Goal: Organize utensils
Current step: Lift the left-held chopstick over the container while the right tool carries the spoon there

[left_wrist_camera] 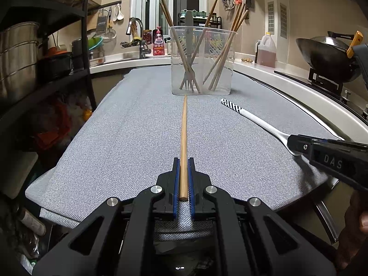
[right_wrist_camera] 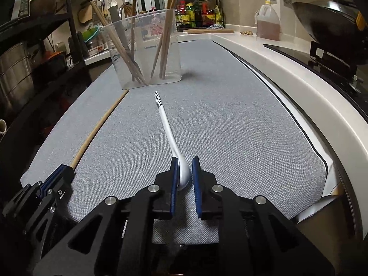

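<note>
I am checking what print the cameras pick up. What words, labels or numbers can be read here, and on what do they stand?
"DAS": pale letters on the black body of the right gripper, as the left wrist view shows it.
Label on the pink bottle by the sink: too small to read.
Labels on the sauce bottles in the black rack: blurred, unreadable.
Nothing else legible.

Surface (left_wrist_camera: 138, 126): we see a speckled grey woven cloth.
Chopstick (left_wrist_camera: 184, 142): we see plain light-brown wood.
Spoon (right_wrist_camera: 166, 128): white, with black stripes at the handle's end.
Container (left_wrist_camera: 202, 62): clear plastic; we see tan chopsticks and a grey fork inside.
Left hand-held gripper (left_wrist_camera: 183, 179): black, blue pads.
Right hand-held gripper (right_wrist_camera: 185, 174): black, blue pads.
</note>
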Demonstrator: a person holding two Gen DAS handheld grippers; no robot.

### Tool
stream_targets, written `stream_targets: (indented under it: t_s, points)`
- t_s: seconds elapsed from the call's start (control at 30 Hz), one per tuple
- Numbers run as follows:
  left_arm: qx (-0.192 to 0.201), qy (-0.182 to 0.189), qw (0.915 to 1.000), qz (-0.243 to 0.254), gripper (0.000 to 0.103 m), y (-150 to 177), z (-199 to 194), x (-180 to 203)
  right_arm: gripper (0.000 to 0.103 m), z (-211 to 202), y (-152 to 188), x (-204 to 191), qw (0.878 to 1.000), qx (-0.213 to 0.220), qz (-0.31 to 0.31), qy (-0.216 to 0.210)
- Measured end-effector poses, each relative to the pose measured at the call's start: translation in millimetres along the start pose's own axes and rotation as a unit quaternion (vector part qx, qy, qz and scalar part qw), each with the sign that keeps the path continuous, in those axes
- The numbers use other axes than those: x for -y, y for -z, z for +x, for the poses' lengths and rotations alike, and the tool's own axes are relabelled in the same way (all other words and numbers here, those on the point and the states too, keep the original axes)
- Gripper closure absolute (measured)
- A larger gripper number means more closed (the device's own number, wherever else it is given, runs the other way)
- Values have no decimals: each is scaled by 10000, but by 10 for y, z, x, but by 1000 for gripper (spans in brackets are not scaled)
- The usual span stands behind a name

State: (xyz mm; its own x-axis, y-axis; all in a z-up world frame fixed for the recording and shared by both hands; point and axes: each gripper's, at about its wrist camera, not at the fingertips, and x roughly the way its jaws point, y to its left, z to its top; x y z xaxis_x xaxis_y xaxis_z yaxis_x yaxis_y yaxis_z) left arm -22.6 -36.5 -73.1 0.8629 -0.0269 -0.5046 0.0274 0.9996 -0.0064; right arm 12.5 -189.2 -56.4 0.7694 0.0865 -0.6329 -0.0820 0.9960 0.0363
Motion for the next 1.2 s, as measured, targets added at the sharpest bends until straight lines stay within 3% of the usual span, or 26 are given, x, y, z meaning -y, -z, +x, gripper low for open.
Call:
stream_targets:
  t_s: [0.23,0.57,1.2]
  points:
    - [-17,-5,10000,20,96,-6,-13,-25,92,-13,-3,14,10000,28,22,31]
    - [-25,-7,10000,-47,97,-71,-50,-64,92,-197,-104,-99,9983,308,-420,270]
    - [655,-128,9978,-53,97,-431,-441,-152,91,-422,-240,-111,9960,620,-548,329]
